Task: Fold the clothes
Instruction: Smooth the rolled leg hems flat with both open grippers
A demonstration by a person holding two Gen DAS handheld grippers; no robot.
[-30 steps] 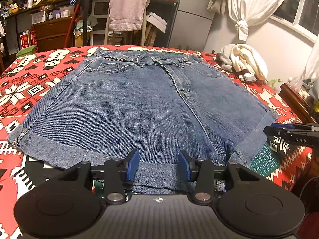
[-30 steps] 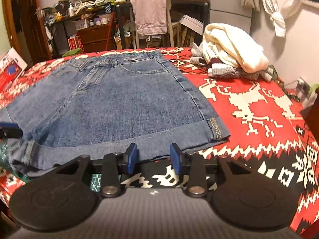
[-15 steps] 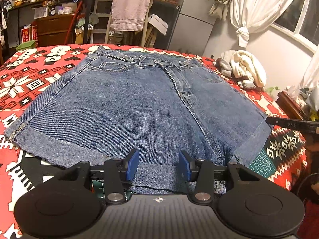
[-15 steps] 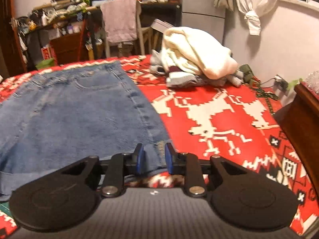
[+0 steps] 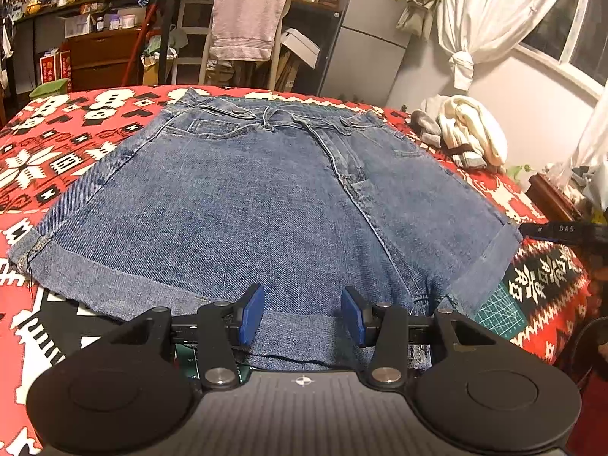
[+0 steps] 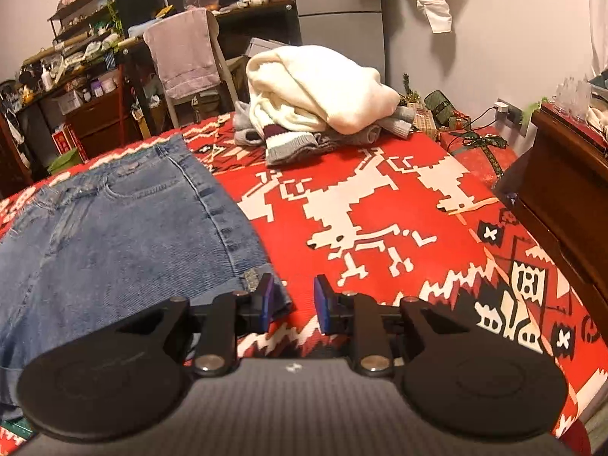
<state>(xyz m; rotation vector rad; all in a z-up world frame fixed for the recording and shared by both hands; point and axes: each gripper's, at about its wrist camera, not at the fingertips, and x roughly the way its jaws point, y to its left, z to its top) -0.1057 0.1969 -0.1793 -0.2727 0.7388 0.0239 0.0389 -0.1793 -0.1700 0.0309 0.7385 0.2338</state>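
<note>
Warm indoor light, perhaps overhead; fisheye edges bend, darken.

A red patterned blanket point(image 6: 437, 205) covers the bed; denim shorts point(image 5: 266, 205) lie flat, piled clothes point(image 6: 319, 106) beyond.

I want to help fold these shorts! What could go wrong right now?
The right gripper is open at the very corner of the denim shorts, so it might pinch only the cuff and slip off. It might also grab the red blanket underneath. The left gripper is open over the middle hem, so lifting unevenly could leave a crooked fold.
</note>
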